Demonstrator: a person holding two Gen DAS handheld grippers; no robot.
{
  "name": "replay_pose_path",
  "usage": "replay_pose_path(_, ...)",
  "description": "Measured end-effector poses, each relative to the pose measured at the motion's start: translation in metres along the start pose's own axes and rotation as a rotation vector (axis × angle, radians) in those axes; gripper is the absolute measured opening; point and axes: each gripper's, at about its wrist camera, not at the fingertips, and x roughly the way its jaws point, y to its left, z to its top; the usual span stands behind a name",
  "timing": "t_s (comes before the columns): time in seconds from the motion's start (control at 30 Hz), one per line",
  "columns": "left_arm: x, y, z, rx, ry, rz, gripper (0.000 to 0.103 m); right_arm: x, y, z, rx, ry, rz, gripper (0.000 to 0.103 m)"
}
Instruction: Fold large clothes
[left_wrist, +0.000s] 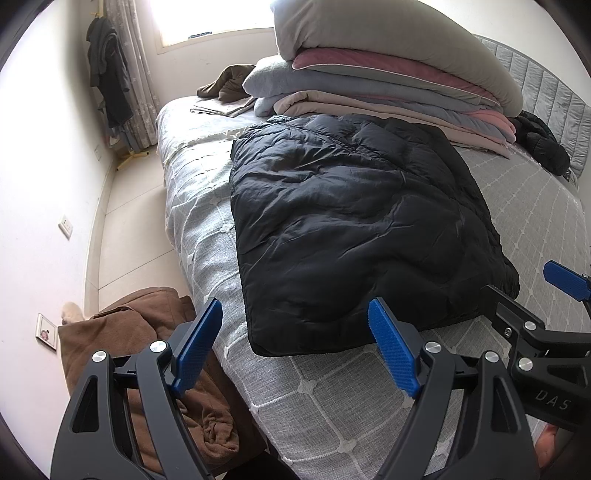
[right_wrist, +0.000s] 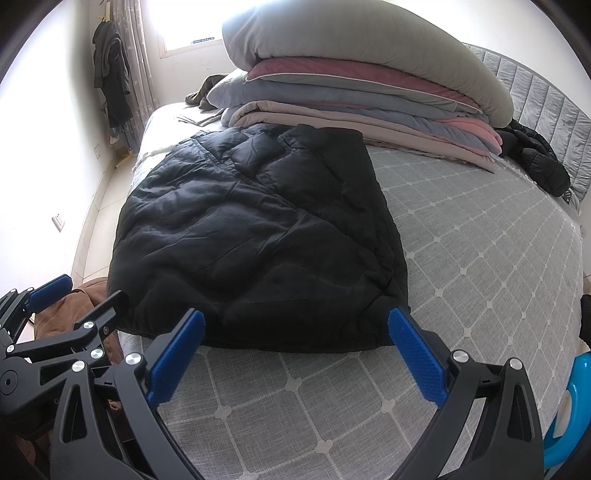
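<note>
A: While both grippers hover with jaws apart, holding nothing, where's the jacket (left_wrist: 354, 221)?
B: Flat on the bed (right_wrist: 480, 258), long axis running from the near edge toward the stacked quilts (right_wrist: 351, 85).
A: And the room?
B: Grey checked bedspread; window (left_wrist: 210, 18) behind.
</note>
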Motion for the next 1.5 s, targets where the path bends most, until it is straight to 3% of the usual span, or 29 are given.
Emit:
replay_pose_path(0.97,0.002,-0.007,0.002,0.017,0.019,-0.018,0.078,-0.006,-0.009,0.0,0.001,-0.014,-0.003,0.096)
replay_pose_path(1.07,0.0,-0.01,0.002,0.029,0.016,-0.054,0.078,-0.008,-0.017,0.001,0.02,-0.011,0.0,0.096)
replay_pose_path(1.17,0.002,-0.014,0.006,0.035,0.018,-0.057,0.092,-0.014,-0.029,-0.001,0.053,-0.028,-0.004,0.096)
replay_pose_path(1.5,-0.001,-0.026,0.014,0.012,-0.015,-0.104,0.093,-0.036,-0.082,-0.019,0.117,-0.064,-0.064,0.096)
